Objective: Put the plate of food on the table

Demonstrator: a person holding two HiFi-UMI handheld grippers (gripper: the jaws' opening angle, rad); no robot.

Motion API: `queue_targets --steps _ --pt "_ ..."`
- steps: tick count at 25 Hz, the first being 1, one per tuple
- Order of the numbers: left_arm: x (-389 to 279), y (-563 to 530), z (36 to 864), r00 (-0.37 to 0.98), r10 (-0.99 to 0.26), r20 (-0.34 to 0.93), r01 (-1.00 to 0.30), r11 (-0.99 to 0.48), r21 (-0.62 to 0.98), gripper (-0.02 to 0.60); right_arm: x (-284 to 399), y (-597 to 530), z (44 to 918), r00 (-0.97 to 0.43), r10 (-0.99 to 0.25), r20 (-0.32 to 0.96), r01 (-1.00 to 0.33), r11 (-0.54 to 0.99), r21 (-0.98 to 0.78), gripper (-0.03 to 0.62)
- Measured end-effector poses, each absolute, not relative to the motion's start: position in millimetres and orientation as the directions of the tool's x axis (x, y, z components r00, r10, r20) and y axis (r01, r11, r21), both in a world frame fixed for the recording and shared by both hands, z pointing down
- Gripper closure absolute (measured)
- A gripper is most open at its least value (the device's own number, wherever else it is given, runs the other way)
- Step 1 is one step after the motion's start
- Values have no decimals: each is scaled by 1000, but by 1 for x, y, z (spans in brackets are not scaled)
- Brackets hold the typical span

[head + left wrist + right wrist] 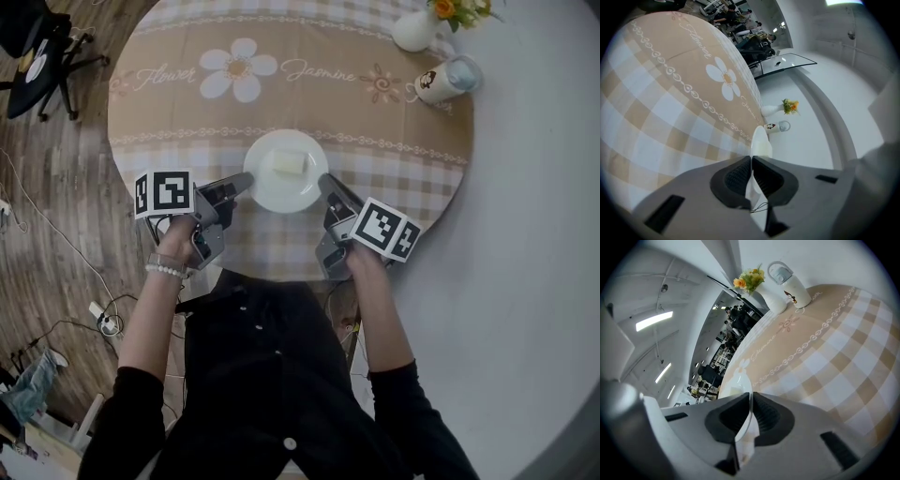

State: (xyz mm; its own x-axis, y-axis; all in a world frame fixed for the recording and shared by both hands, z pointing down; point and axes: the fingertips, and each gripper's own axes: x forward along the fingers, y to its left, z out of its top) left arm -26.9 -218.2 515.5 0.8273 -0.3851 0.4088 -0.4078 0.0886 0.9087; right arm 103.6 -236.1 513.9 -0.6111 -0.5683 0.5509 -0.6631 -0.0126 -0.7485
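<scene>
A white round plate [281,178] with a pale yellow piece of food [288,163] sits over the checked tablecloth, near the table's front edge. My left gripper [246,180] is shut on the plate's left rim, and the rim [759,143] shows edge-on between its dark pads. On the opposite side, my right gripper [323,183] is shut on the right rim, where the plate [736,385] again appears edge-on between the pads. Whether the plate rests on the cloth or hangs just above it cannot be told.
The round table [187,131] carries a beige cloth with a white flower print. At its far right stand a white vase with orange flowers [419,26] and a lidded cup [446,80]. A black office chair [33,56] stands on the wooden floor at left.
</scene>
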Motion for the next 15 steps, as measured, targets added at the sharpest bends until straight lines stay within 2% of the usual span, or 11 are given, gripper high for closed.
queue_targets --steps 15 --pt "-25 -241 565 830 -335 447 -425 141 894 574 106 -255 569 -578 -527 623 -701 -70 -710 580"
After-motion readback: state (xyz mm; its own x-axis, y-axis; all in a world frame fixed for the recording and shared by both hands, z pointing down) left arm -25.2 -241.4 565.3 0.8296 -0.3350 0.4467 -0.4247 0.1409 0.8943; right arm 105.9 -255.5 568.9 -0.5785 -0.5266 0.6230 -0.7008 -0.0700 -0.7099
